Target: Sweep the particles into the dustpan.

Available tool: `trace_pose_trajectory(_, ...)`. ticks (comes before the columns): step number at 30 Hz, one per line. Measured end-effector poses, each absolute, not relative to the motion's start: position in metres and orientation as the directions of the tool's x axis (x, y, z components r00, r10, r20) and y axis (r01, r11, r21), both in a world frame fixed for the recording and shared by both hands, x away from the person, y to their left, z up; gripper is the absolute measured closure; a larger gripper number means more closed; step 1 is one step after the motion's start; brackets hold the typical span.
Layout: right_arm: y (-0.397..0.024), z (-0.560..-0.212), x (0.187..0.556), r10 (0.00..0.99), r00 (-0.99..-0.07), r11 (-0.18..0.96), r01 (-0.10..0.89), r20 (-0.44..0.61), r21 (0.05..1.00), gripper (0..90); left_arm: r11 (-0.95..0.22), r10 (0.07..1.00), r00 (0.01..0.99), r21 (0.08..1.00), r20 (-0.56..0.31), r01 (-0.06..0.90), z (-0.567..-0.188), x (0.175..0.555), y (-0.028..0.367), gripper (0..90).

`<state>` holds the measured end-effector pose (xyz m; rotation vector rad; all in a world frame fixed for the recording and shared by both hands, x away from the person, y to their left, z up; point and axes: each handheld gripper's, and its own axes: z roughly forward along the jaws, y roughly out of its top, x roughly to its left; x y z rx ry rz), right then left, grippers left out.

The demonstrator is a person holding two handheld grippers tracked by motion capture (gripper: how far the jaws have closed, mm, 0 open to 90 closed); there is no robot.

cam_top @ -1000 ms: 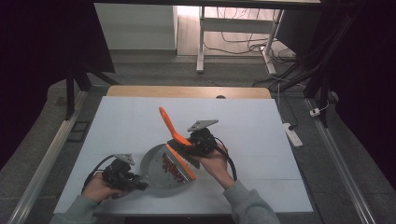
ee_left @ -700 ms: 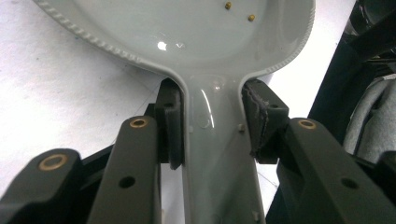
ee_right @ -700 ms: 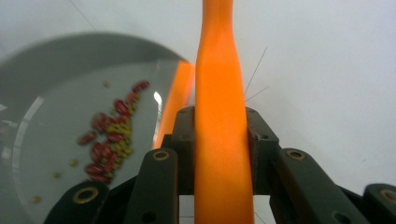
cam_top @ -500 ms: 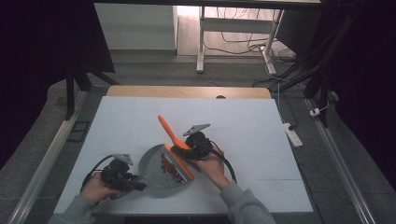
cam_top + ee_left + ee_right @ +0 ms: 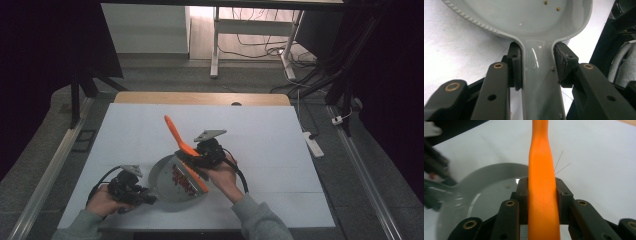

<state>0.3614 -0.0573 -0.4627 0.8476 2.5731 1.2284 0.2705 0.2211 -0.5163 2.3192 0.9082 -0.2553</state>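
A grey pan (image 5: 167, 200) lies near the table's front edge with dark red pieces (image 5: 179, 179) in it. My left gripper (image 5: 145, 196) is shut on the pan's handle (image 5: 537, 75), and its pads (image 5: 515, 67) press on both sides where the handle meets the bowl (image 5: 524, 17). My right gripper (image 5: 194, 154) is shut on an orange spatula (image 5: 173, 132). The spatula's handle (image 5: 541, 175) points up and away, and its blade (image 5: 196, 176) slants down over the pan's right side. The pan (image 5: 486, 192) lies to the left in the right gripper view.
The white table top (image 5: 260, 130) stretches open behind and to the right of the pan. A wooden strip (image 5: 200, 98) runs along its far edge. A power strip (image 5: 311, 144) lies beside the right edge. Metal rails (image 5: 50, 170) flank the table.
The right gripper has shifted slightly with the spatula, whose blade stays over the pan. The left gripper and the pan have kept still.
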Motion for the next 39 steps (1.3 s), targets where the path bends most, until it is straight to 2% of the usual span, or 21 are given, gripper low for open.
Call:
trace_pose_trajectory(7, -0.069, -0.481, 0.377, 0.634, -0.771, 0.516, 0.471, 0.051, 0.716, 70.8, -0.567, 0.551, 0.738, 0.474, -0.389, 0.673, -0.513, 0.268, 0.226, 61.9)
trace_pose_trajectory(16, -0.043, -0.493, 0.359, 0.575, -0.812, 0.510, 0.452, 0.100, 0.732, 70.8, -0.570, 0.553, 0.735, 0.465, -0.391, 0.677, -0.515, 0.269, 0.224, 62.1)
trace_pose_trajectory(19, -0.037, -0.487, 0.353, 0.513, -0.828, 0.463, 0.487, 0.224, 0.741, 70.9, -0.563, 0.557, 0.731, 0.468, -0.394, 0.681, -0.515, 0.269, 0.223, 62.0)
trace_pose_trajectory(23, -0.034, -0.471, 0.347, 0.484, -0.854, 0.456, 0.435, 0.194, 0.776, 70.8, -0.561, 0.556, 0.732, 0.472, -0.393, 0.680, -0.515, 0.268, 0.224, 62.0)
trace_pose_trajectory(30, -0.080, -0.453, 0.359, 0.563, -0.807, 0.382, 0.443, 0.176, 0.811, 70.8, -0.557, 0.555, 0.732, 0.476, -0.397, 0.680, -0.518, 0.268, 0.224, 62.0)
trace_pose_trajectory(35, -0.093, -0.467, 0.375, 0.654, -0.754, 0.440, 0.451, 0.067, 0.776, 70.8, -0.556, 0.559, 0.730, 0.476, -0.394, 0.682, -0.517, 0.267, 0.223, 62.0)
trace_pose_trajectory(39, -0.073, -0.490, 0.386, 0.651, -0.759, 0.521, 0.469, 0.023, 0.714, 70.9, -0.557, 0.558, 0.730, 0.474, -0.394, 0.682, -0.517, 0.267, 0.223, 62.1)
